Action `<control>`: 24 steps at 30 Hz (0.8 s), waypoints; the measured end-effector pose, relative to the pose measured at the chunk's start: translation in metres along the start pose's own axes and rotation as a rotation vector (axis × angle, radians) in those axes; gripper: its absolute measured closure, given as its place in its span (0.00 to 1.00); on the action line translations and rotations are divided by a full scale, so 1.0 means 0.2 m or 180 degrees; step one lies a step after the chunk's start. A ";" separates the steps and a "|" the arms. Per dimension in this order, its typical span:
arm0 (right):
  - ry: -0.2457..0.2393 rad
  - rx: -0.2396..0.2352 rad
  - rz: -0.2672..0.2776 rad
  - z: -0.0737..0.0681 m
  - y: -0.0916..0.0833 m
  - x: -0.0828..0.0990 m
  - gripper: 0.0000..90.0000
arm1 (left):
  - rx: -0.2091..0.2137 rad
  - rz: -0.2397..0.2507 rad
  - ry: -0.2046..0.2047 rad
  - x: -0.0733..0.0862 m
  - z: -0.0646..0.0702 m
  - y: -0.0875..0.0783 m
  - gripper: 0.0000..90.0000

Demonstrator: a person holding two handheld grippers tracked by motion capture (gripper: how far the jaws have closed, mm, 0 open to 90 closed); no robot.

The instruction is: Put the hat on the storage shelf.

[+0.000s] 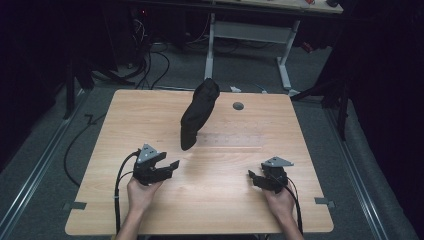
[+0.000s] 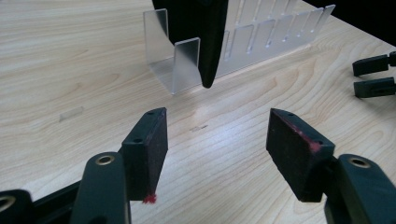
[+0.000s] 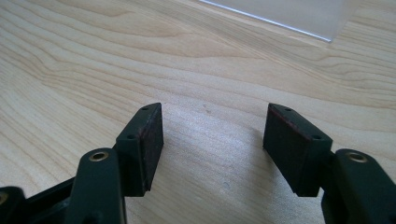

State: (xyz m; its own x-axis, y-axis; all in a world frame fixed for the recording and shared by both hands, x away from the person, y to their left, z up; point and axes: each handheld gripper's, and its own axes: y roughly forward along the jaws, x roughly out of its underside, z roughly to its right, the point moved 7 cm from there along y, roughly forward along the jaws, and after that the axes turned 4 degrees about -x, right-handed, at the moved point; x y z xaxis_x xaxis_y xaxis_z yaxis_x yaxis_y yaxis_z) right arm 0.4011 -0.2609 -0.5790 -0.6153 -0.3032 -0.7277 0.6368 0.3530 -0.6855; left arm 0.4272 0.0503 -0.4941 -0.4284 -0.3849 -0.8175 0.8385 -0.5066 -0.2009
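The table (image 1: pixel 150 210) is a light wood top with a dark round grommet (image 1: pixel 238 106) near its far edge. A clear plastic rack (image 2: pixel 187 60) with upright dividers lies across the middle of the table; in the high view it is faint (image 1: pixel 230 140) and hard to trace. A black, elongated object (image 1: pixel 199 112) stands in the left end of this rack, leaning with its upper end toward the far side of the table. From the left gripper view its lower tip (image 2: pixel 208 56) hangs just in front of a divider wall of the rack; whether it is cloth or a stiff item cannot be told.

The left claw (image 1: pixel 170 165) is held by the person's left hand (image 1: pixel 140 192) above the near left part of the table, pointing toward the rack. Its jaws stand wide apart, with nothing between them but bare table. The black object is ahead of it, near but apart.

The right claw (image 1: pixel 252 176) is held by the right hand (image 1: pixel 280 200) at the near right part of the table, well apart from the black object. In the right gripper view its jaws stand wide over bare wood, holding nothing, with the rack's edge (image 3: pixel 280 16) ahead. A cable (image 1: pixel 118 190) trails from the left claw toward the table's near edge.
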 end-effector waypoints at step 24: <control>0.0005 0.0000 -0.0001 0.00 0.00 0.00 0.42 | -0.0582 -0.0138 0.0259 0.19 -0.26 0.02 0.44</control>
State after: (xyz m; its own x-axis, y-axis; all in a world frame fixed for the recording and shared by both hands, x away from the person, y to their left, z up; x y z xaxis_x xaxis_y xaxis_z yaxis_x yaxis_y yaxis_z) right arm 0.4010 -0.2607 -0.5789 -0.6163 -0.3020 -0.7273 0.6365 0.3528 -0.6858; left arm 0.4318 0.0738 -0.5548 -0.4429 -0.2985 -0.8454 0.8703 -0.3699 -0.3253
